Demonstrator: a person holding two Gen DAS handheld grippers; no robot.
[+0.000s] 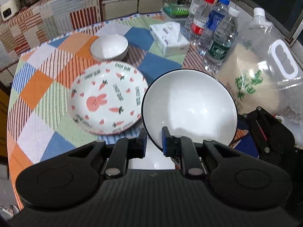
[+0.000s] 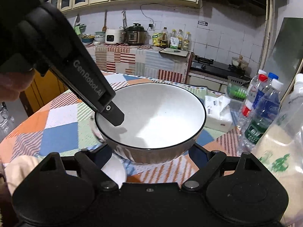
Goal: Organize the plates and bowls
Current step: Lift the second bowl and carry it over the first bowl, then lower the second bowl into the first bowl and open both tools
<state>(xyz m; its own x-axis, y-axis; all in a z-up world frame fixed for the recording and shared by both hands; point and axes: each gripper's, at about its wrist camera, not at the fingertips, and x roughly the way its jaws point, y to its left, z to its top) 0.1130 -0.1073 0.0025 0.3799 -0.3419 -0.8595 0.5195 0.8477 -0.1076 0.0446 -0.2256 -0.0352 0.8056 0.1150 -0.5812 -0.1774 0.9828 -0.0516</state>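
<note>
Left gripper (image 1: 153, 139) nearest the lens, jaws clamped on the near rim of a big white bowl with a dark rim (image 1: 189, 106), one blue pad inside the wall, one outside. Bowl is tilted and lifted clear of the patchwork tablecloth (image 1: 47, 87). In the right wrist view the same bowl (image 2: 157, 117) sits between the spread fingers of the right gripper (image 2: 151, 151), dark outer wall cradled low between them; pad contact hidden under the bowl, so cannot tell if it presses. Left gripper's finger (image 2: 111, 111) reaches over the bowl's left rim there. Left of the bowl, a carrot-and-bunny plate (image 1: 108, 96) lies flat on the cloth, its right edge behind the bowl's rim. Beyond the plate, a small white bowl (image 1: 109, 46), upright, just apart. Tissue pack (image 1: 168, 37) farther right, then water bottles (image 1: 219, 37) and a clear jug of rice (image 1: 265, 71) at the table's right edge.
</note>
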